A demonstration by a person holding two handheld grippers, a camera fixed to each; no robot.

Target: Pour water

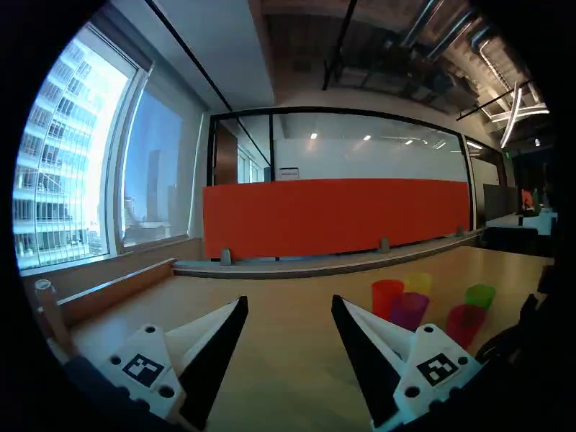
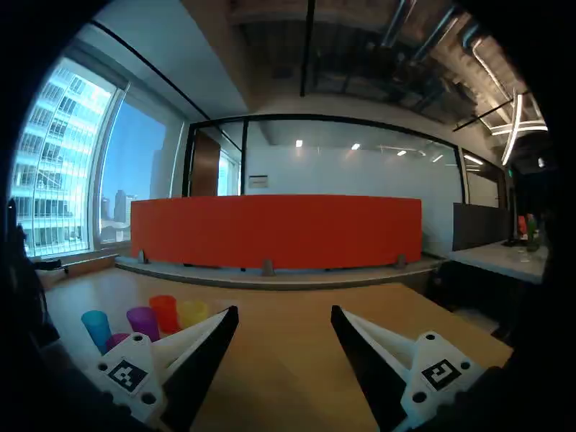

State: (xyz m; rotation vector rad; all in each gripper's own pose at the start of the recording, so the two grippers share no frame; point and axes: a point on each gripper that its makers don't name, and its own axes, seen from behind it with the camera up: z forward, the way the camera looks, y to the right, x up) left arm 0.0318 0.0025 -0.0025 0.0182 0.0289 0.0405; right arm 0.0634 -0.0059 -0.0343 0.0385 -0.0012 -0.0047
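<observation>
Now, left gripper (image 1: 289,299): it is being held low over the wooden table (image 1: 288,374) and is being pointed toward the orange partition (image 1: 331,216). Its jaws are being held wide apart, and nothing is being gripped between them.
Right gripper (image 2: 284,309): it is being held low over the same table and is likewise being pointed at the partition. Its jaws are being held wide open, and nothing is being clasped.
Cups, left gripper view: a tight cluster is being shown standing on the table, beyond the finger on the right of the view. The orange cup (image 1: 386,294) is being flanked by the yellow cup (image 1: 419,283) just behind and the purple cup (image 1: 408,309) just in front. The green cup (image 1: 479,296) and pink cup (image 1: 464,322) are being shown farther right. All are being seen upright.
Cups, right gripper view: the group is being shown at the lower left, just beside the finger there. The blue cup (image 2: 96,327), purple cup (image 2: 142,322), orange cup (image 2: 165,311) and yellow cup (image 2: 191,312) are being shown in a row. A magenta cup (image 2: 115,338) is being partly hidden by the finger.
Contact: no cup is being touched by either gripper.
Contents: whether water is being held in any cup cannot be told.
Surroundings: a large window (image 1: 72,165) is being shown on the left.
</observation>
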